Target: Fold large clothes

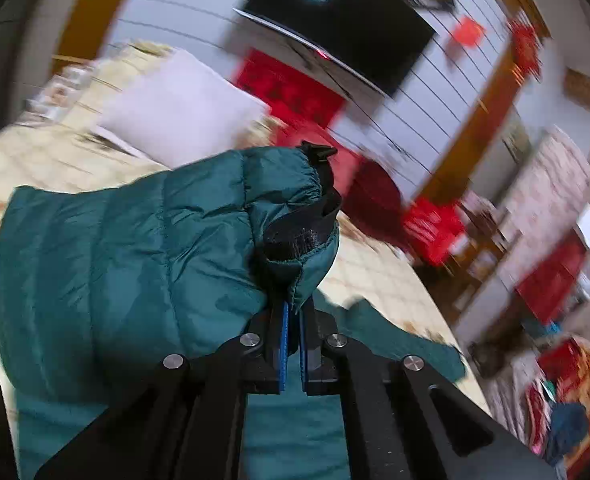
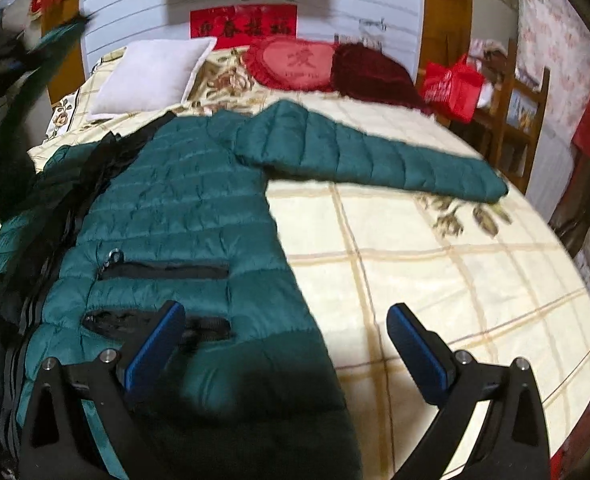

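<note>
Red banner (image 2: pixel 243 23) reads roughly "春", "福"; cushion (image 2: pixel 295 62) glyph unclear.

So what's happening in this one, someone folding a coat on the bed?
A person is folding a teal puffer jacket spread across a bed. The left hand-held gripper is shut on one sleeve cuff, lifting that sleeve off the bed. The right hand-held gripper hangs open above the jacket's lower edge, holding nothing. The other sleeve lies stretched out flat.

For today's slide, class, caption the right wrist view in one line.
Open right gripper hovers over a green puffer jacket spread on the bed, one sleeve outstretched.
</note>
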`<state>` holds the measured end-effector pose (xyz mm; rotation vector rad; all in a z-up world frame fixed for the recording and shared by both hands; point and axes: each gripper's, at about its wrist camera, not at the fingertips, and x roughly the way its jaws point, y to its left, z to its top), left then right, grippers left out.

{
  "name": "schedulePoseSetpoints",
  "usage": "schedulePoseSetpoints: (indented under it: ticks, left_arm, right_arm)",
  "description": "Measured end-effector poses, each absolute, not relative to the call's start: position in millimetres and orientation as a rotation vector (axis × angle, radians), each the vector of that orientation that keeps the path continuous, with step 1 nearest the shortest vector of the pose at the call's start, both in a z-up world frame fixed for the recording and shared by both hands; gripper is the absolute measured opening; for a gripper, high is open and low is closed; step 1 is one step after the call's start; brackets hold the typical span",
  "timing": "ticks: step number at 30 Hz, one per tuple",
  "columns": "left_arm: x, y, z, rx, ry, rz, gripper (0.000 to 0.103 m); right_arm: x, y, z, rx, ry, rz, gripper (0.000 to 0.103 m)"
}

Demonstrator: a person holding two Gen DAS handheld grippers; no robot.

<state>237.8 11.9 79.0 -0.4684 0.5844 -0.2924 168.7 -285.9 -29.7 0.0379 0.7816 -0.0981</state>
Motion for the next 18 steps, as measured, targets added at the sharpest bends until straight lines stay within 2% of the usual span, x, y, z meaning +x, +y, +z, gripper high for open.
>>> schedulePoseSetpoints:
  ticks: [3,8,13,18]
  left_arm:
    - [252.1,-46.3,59.1,-0.427,0.66,-0.369,0.0]
    - [262.5,-100.3,9.3,-0.349,0.79,-0.398,0.0]
    - [260.6,-106.8,-34.4,-0.343,0.89,-0.389,0.0]
    - [254.1,-109.5,-54.5,-0.369,0.965,-0.409,0.0]
  right_arm:
    - [167.9,-289.3,-30.6,0.047,0.786,-0.094,0.102]
    - [166.7,-306.4,-34.3,0.109,0.815,-0.091,0.102]
    - [172.6,-318.6,-46.7,0.179,0.887,-0.067,0.102]
    - [181.2,-312.1,-58.9,0.174,0.948,-0.04,0.102]
